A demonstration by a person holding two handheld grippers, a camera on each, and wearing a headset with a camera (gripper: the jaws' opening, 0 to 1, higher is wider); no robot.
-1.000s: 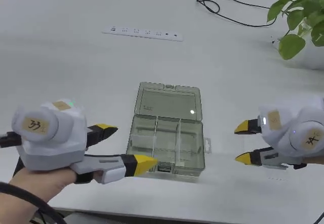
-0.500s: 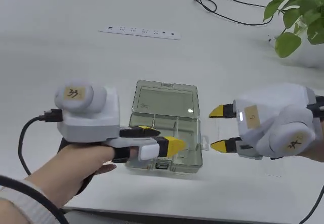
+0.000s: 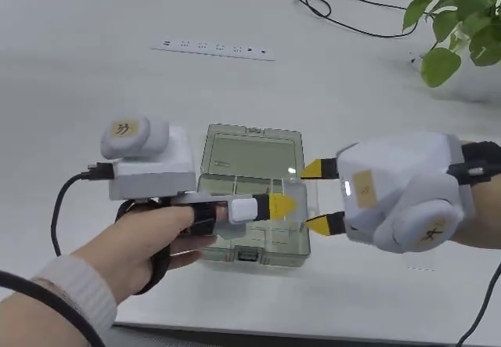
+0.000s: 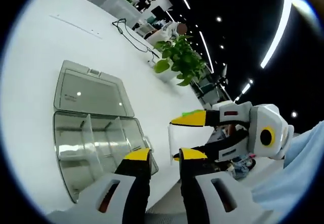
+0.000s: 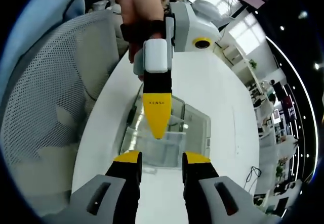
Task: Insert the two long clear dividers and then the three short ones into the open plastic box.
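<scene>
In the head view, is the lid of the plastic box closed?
No, the lid lies folded back flat behind the plastic box, whose compartments show.

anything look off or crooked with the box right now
Nothing stands out. The plastic box sits flat with its lid laid back, the dividers in it stand upright, and the right gripper holds a clear divider by the box's right side.
</scene>
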